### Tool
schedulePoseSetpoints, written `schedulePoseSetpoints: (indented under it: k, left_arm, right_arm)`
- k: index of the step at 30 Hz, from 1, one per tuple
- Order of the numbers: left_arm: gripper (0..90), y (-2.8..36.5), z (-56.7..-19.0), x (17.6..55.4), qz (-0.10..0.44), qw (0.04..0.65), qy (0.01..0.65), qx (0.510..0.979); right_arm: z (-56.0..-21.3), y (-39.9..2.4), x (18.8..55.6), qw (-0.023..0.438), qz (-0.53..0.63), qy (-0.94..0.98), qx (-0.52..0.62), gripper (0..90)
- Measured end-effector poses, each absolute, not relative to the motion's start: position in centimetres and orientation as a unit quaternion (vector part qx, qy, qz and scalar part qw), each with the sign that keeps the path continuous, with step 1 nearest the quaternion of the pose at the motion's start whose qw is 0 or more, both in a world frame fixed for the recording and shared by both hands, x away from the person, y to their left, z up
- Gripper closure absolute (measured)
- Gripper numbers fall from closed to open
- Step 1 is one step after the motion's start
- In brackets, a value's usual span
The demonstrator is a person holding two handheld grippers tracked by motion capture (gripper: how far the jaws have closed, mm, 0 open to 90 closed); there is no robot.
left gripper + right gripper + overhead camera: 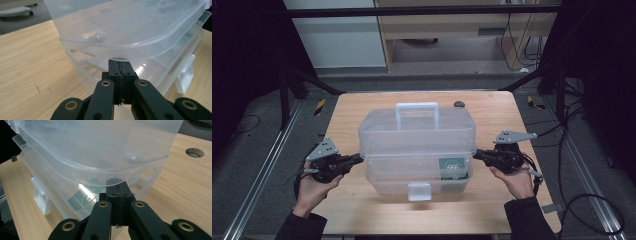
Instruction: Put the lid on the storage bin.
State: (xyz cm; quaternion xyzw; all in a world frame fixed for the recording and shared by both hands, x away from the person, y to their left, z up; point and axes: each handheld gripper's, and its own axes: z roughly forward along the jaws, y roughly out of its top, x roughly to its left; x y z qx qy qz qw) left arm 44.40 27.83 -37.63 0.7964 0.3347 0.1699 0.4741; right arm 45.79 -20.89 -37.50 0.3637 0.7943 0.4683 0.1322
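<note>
A clear plastic storage box [417, 150] with a white handle [417, 107] and a front latch [419, 191] stands mid-table; its lid sits raised above the base. A green item [453, 168] shows through the front right wall. My left gripper [360, 158] is shut with nothing in it, its tips tucked under the lid's overhanging rim at the box's left end [120, 61]. My right gripper [475, 154] is shut and empty too, its tips under the rim at the right end [117, 186]. The box [130, 32] [95, 150] looms close in both gripper views.
The wooden table [362, 107] has a round cable hole [459, 104] behind the box, also seen at the hole [194, 152]. Dark frame legs and cables stand at both sides. Bare wood lies in front of the box and to its sides.
</note>
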Motion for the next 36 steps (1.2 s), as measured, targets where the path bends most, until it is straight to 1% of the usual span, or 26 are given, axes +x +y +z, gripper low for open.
schedulePoseSetpoints:
  k: [10, 14, 17, 18, 19, 20, 21, 23, 24, 25, 26, 27, 28, 29, 31, 33, 35, 36]
  left_arm:
    - [88.8, 27.9, -38.5, 44.2, 0.167, 0.457, 0.337, 0.806]
    - [88.3, 28.0, -39.2, 44.3, 0.177, 0.432, 0.343, 0.815]
    - [88.4, 28.2, -39.5, 44.4, 0.175, 0.426, 0.347, 0.817]
    - [88.2, 28.4, -39.7, 44.6, 0.162, 0.433, 0.351, 0.814]
    - [87.5, 28.4, -39.7, 44.6, 0.162, 0.433, 0.351, 0.814]
    - [87.0, 28.6, -39.9, 44.9, 0.157, 0.434, 0.354, 0.814]
    - [86.7, 29.0, -40.3, 45.2, 0.164, 0.427, 0.368, 0.81]
    - [86.0, 29.2, -40.6, 45.4, 0.166, 0.422, 0.374, 0.809]
    - [86.0, 29.5, -40.9, 45.5, 0.173, 0.418, 0.383, 0.805]
    - [84.3, 29.8, -41.3, 45.8, 0.178, 0.412, 0.399, 0.799]
    - [83.1, 29.8, -41.3, 45.8, 0.178, 0.412, 0.399, 0.799]
    - [81.5, 30.1, -41.7, 46.1, 0.182, 0.411, 0.413, 0.792]
    - [79.3, 30.1, -41.7, 46.1, 0.182, 0.411, 0.413, 0.792]
    - [76.8, 30.3, -42.1, 46.3, 0.196, 0.396, 0.422, 0.791]
    - [71.2, 30.5, -42.6, 46.6, 0.209, 0.386, 0.43, 0.789]
    - [64.4, 30.7, -43.2, 47.0, 0.219, 0.377, 0.44, 0.785]
    - [55.6, 31.0, -44.0, 47.4, 0.233, 0.366, 0.447, 0.782]
    - [51.2, 31.0, -44.0, 47.4, 0.233, 0.366, 0.447, 0.782]
  right_arm:
    - [-38.5, -20.8, 44.9, 0.138, 0.45, 0.805, 0.361, 90.0]
    - [-39.0, -20.8, 44.6, 0.134, 0.438, 0.812, 0.362, 90.0]
    - [-39.6, -21.0, 44.5, 0.131, 0.428, 0.816, 0.365, 90.0]
    - [-39.8, -21.0, 44.5, 0.128, 0.423, 0.818, 0.368, 90.0]
    - [-40.0, -21.0, 44.5, 0.127, 0.415, 0.822, 0.369, 90.0]
    - [-40.3, -21.0, 44.6, 0.129, 0.403, 0.826, 0.372, 90.0]
    - [-40.6, -21.2, 44.7, 0.13, 0.397, 0.827, 0.377, 90.0]
    - [-41.0, -21.7, 44.9, 0.115, 0.409, 0.819, 0.386, 90.0]
    - [-41.0, -21.7, 44.9, 0.115, 0.409, 0.819, 0.386, 90.0]
    - [-41.3, -22.4, 45.2, 0.13, 0.401, 0.815, 0.399, 90.0]
    - [-41.4, -22.7, 45.2, 0.13, 0.404, 0.811, 0.403, 90.0]
    - [-41.5, -23.0, 45.2, 0.138, 0.405, 0.806, 0.408, 89.7]
    - [-41.6, -23.4, 45.3, 0.148, 0.406, 0.8, 0.416, 87.8]
    - [-41.7, -23.8, 45.3, 0.157, 0.407, 0.794, 0.422, 86.3]
    - [-42.2, -24.5, 45.5, 0.179, 0.407, 0.783, 0.435, 80.4]
    - [-42.6, -25.2, 45.7, 0.187, 0.404, 0.774, 0.45, 73.5]
    - [-43.2, -25.7, 45.9, 0.202, 0.396, 0.763, 0.469, 61.4]
    - [-43.2, -25.7, 45.9, 0.202, 0.396, 0.763, 0.469, 61.4]
